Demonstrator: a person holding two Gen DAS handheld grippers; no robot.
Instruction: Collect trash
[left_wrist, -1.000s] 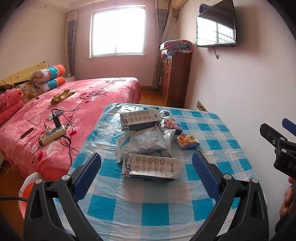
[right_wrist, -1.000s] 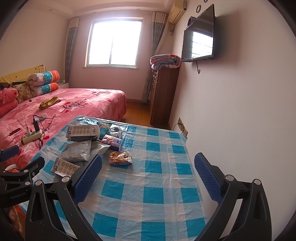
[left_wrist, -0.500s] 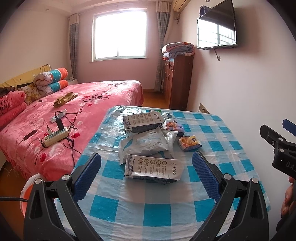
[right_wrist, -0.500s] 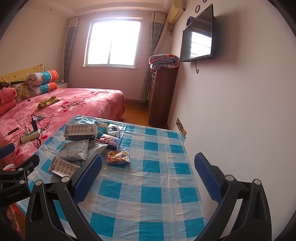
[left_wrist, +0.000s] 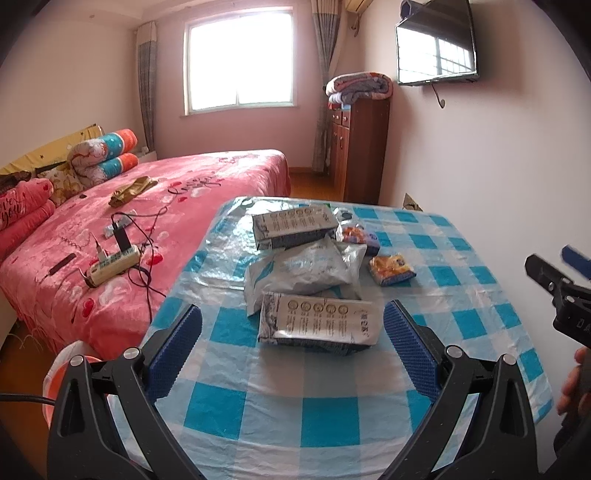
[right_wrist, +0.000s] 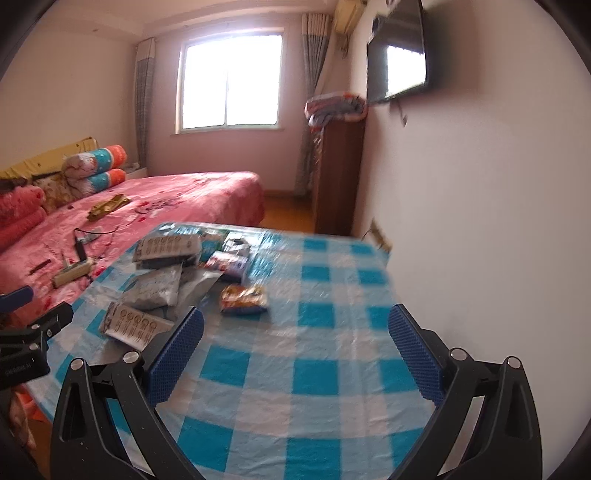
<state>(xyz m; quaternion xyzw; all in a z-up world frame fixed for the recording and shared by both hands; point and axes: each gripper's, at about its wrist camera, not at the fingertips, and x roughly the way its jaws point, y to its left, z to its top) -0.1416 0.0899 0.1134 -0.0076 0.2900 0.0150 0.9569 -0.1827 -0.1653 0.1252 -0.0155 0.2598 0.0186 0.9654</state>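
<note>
Empty packaging lies in a heap on the blue-checked table (left_wrist: 280, 413). Nearest is a flattened grey carton (left_wrist: 319, 323), behind it a crumpled silver bag (left_wrist: 303, 269), then a second grey carton (left_wrist: 293, 225). A small orange snack wrapper (left_wrist: 392, 269) lies to the right, and a purple wrapper (left_wrist: 356, 236) behind it. My left gripper (left_wrist: 293, 349) is open, its blue pads either side of the near carton and just short of it. My right gripper (right_wrist: 295, 350) is open over bare cloth; the orange wrapper (right_wrist: 243, 298) and cartons (right_wrist: 138, 326) lie to its left.
A pink bed (left_wrist: 155, 206) with a power strip (left_wrist: 114, 264) and cables runs along the table's left side. An orange bin with a white liner (left_wrist: 61, 369) sits low at the left. A wooden cabinet (left_wrist: 360, 147) and a wall TV (left_wrist: 436, 44) stand at the right.
Both grippers have moved slightly forward and tilted up; the near carton sits closer between the left pads. The right view has swung and is blurred. Both stay open.
</note>
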